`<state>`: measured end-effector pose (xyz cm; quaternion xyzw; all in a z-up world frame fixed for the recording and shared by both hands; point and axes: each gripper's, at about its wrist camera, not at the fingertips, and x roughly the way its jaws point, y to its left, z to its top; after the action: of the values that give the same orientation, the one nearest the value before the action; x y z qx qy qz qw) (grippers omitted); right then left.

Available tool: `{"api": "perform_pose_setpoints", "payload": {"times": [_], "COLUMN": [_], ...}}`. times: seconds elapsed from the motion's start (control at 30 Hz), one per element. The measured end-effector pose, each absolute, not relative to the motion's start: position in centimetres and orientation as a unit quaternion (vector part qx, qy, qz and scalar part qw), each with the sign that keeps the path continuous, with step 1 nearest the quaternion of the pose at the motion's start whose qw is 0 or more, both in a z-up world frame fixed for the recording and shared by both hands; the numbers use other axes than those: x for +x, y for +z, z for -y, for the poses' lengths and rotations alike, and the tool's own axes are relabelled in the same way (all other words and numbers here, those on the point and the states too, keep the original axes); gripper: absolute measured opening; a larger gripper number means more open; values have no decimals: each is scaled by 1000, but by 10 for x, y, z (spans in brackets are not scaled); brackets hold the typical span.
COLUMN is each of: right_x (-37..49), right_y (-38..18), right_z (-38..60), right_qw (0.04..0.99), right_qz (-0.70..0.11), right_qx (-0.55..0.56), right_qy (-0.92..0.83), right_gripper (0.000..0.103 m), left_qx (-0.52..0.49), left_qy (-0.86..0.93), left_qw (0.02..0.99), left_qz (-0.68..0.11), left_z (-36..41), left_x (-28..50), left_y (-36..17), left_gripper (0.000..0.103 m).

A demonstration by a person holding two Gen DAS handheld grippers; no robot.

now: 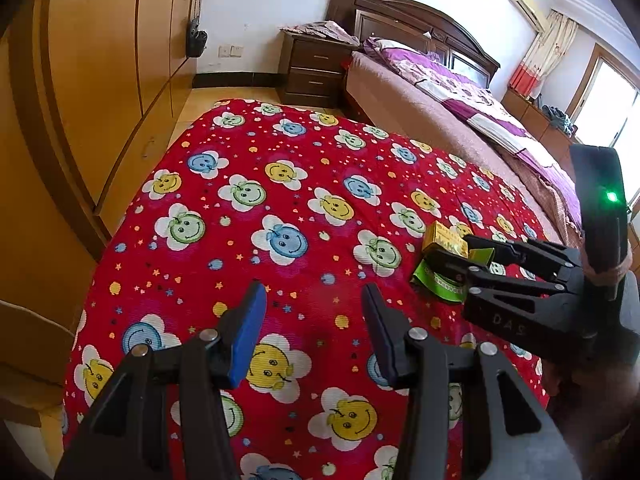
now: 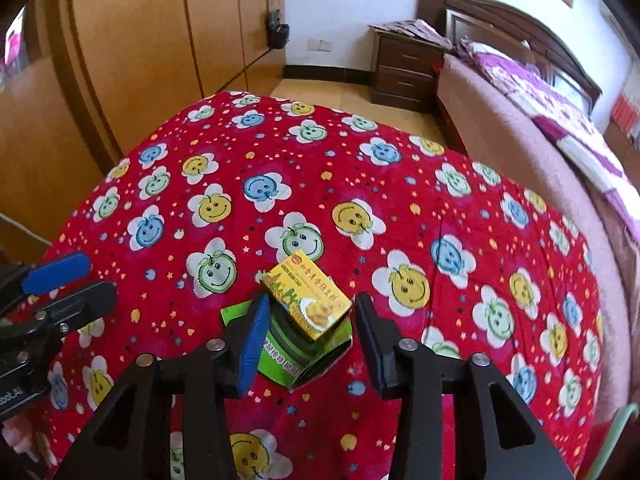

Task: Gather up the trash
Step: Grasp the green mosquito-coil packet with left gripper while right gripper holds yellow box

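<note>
Your right tongs (image 2: 308,320) stand part open astride a green carton (image 2: 296,360), gripping nothing; a yellow cardboard box (image 2: 310,300) lies on it, atop the red smiley-print table cloth (image 2: 360,168). Your left tongs (image 1: 316,320) hang half open, empty.

A home bedroom; made bed (image 1: 460,108) with carved headboard (image 1: 404,16), nightstand (image 1: 316,68), wooden wardrobe (image 1: 104,72).

Left tongs (image 1: 314,332) half open, empty, angled down. Right tongs (image 2: 308,330) half open, angled down.
</note>
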<state>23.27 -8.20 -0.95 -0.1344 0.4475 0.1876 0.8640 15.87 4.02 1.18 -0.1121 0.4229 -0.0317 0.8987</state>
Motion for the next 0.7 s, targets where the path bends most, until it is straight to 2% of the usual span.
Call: {"api": "perform_pose_setpoints", "payload": {"times": [0.23,0.3,0.33,0.57,0.6,0.7], "right_x": [243,246,246,233,231,222], "right_y": [-12,-11,-9,12,16,28], "right_z": [79,83,85,114,120,142], "right_qw": [866,870,873,893,896,904], "right_qz": [-439,-435,-431,-406,-401,-388], "right_qx": [-123,-107,-99,-19,-7,31], "right_qy": [207,207,207,195,191,178], "right_gripper": [46,41,30,28,28,28], "left_qx": [-115,-113,-112,-103,-101,-97], "left_qy": [-41,-42,-43,-66,-73,-88], "left_qw": [899,900,900,899,899,895], "left_qz": [-421,-419,-418,-419,-420,-427], "left_z": [-38,-37,-36,-24,-21,-9], "left_x": [160,160,160,162,163,166], "left_y": [14,16,17,20,20,20], "left_gripper": [50,50,50,50,51,71]}}
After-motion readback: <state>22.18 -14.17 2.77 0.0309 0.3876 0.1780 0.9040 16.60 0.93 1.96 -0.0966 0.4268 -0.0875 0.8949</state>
